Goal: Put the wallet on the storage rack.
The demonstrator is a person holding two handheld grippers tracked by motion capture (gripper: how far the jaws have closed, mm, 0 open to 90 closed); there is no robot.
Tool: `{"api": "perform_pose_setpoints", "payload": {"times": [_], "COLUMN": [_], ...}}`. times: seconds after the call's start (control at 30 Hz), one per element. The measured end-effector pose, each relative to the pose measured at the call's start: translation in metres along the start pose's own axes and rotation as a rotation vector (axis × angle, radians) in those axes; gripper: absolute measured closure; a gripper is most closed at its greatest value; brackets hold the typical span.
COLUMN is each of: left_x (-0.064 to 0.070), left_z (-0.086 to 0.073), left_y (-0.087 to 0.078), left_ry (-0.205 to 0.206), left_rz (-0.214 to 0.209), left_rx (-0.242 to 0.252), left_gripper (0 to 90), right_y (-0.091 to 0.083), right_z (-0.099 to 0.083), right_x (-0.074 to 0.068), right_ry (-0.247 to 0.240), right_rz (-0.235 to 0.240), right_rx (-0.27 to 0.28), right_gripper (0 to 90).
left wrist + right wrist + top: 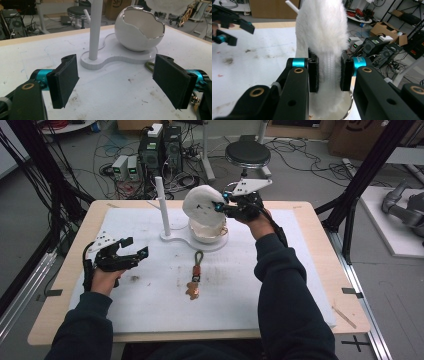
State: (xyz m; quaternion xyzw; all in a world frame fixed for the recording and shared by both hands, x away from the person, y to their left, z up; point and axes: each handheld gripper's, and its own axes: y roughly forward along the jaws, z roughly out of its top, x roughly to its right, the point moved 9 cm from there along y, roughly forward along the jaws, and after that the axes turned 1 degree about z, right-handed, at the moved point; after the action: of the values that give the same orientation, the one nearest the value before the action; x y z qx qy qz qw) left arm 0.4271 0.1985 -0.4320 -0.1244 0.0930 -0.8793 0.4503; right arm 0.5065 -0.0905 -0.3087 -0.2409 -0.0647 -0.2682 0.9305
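Observation:
A white egg-shaped bowl with a jagged rim stands on a white base that also carries an upright white post. My right gripper is shut on a fluffy white cloth pad, held just above the bowl; in the right gripper view the cloth is pinched between the jaws of that gripper. My left gripper is open over the mat at the left, with nothing between its fingers. It faces the bowl and post.
A keychain with a green loop and a brown charm lies on the white mat in front of the base. A black stool, computer boxes and cables sit on the floor beyond the table's far edge.

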Motion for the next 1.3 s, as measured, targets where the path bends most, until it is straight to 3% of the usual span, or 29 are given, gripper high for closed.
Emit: {"api": "perform_pose_setpoints", "payload": {"times": [0.1, 0.2, 0.3, 0.5, 0.57, 0.7, 0.73, 1.1, 1.23, 1.3], "left_x": [0.0, 0.001, 0.001, 0.001, 0.001, 0.001, 0.001, 0.001, 0.002, 0.002], "left_z": [0.0, -0.001, -0.002, -0.003, -0.004, -0.004, -0.005, -0.006, -0.006, -0.006], "left_y": [-0.001, 0.0, 0.0, 0.0, -0.001, 0.0, 0.0, 0.0, 0.0, 0.0], "left_ry": [-0.001, -0.005, -0.006, -0.018, -0.02, -0.022, -0.021, -0.03, -0.032, -0.03], "left_rz": [-0.003, -0.007, -0.008, -0.012, -0.012, -0.012, -0.012, -0.016, -0.018, -0.02], "left_rx": [0.0, -0.004, -0.007, -0.011, -0.013, -0.016, -0.019, -0.024, -0.026, -0.027], "left_gripper": [20.5, 20.7, 21.0, 21.3, 21.4, 21.5, 21.6, 21.6, 21.6, 21.6], "right_y": [0.008, 0.019, 0.024, 0.038, 0.04, 0.04, 0.042, 0.065, 0.077, 0.076], "right_z": [0.005, 0.008, 0.008, -0.018, -0.032, -0.044, -0.051, -0.063, -0.072, -0.072], "right_x": [0.007, 0.016, 0.02, 0.028, 0.027, 0.025, 0.023, 0.008, 0.002, 0.003], "right_ry": [-0.019, -0.074, -0.084, -0.155, -0.188, -0.207, -0.231, -0.312, -0.311, -0.292], "right_rz": [-0.004, -0.014, -0.015, -0.009, -0.014, -0.012, -0.004, 0.001, 0.015, 0.012], "right_rx": [-0.006, -0.03, -0.037, -0.147, -0.198, -0.228, -0.267, -0.359, -0.411, -0.408], "right_gripper": [75.4, 75.4, 75.3, 75.3, 75.3, 75.3, 75.3, 75.6, 75.8, 75.5]}}
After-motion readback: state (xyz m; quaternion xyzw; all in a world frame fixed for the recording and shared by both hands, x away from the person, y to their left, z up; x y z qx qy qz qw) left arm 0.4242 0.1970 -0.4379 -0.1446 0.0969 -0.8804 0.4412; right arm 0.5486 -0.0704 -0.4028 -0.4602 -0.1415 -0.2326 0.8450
